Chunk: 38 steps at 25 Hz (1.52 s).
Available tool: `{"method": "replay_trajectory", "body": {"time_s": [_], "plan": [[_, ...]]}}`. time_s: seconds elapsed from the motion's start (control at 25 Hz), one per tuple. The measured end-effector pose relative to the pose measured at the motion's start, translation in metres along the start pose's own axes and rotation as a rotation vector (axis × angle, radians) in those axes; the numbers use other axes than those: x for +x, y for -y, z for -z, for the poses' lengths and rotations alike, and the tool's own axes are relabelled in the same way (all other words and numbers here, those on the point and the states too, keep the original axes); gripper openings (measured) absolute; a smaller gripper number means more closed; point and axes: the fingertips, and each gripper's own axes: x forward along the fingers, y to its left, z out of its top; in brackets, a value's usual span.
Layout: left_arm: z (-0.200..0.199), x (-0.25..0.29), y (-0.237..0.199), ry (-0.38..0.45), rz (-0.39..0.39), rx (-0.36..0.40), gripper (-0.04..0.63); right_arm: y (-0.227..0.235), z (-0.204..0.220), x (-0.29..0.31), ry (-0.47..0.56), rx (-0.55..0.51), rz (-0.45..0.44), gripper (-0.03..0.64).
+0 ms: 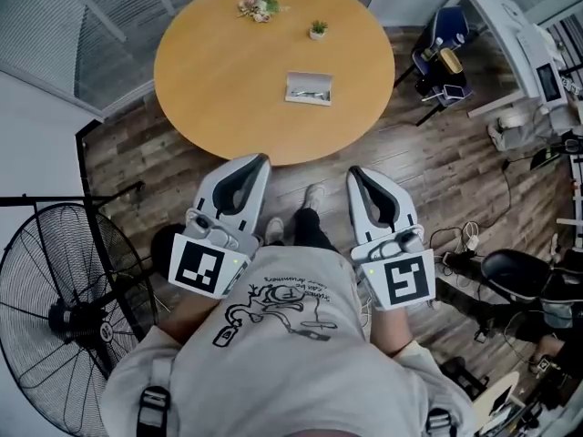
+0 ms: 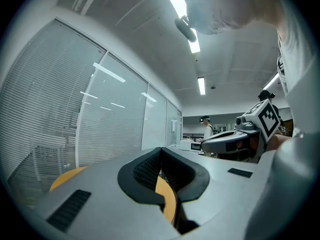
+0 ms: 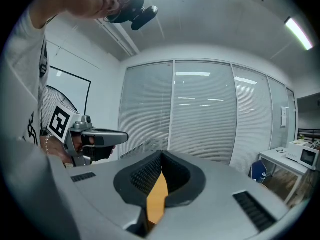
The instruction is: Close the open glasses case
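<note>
The open glasses case (image 1: 310,89), pale grey with glasses lying in it, rests on the round wooden table (image 1: 228,80) right of its middle. My left gripper (image 1: 260,158) and right gripper (image 1: 352,170) are held side by side close to my body, short of the table's near edge, both pointing toward it. In the left gripper view the left gripper (image 2: 161,149) has its jaws meeting at the tips, nothing between them, and the right gripper (image 2: 235,136) shows alongside. In the right gripper view the right gripper (image 3: 161,154) is shut and empty too.
A small potted plant (image 1: 318,29) and a bunch of flowers (image 1: 260,5) sit at the table's far side. A large floor fan (image 1: 64,317) stands at my left. A blue chair (image 1: 442,53), a white desk (image 1: 510,35) and floor cables (image 1: 465,239) are to the right.
</note>
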Motion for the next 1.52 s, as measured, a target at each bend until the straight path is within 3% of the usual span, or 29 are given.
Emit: {"method": "replay_trajectory", "body": {"time_s": [1.52], "plan": [[-0.017,0.207,-0.049,0.015,-0.119,0.039,0.021,0.191,-0.032,0.119,0.110,0.011,-0.080,0.009]]}}
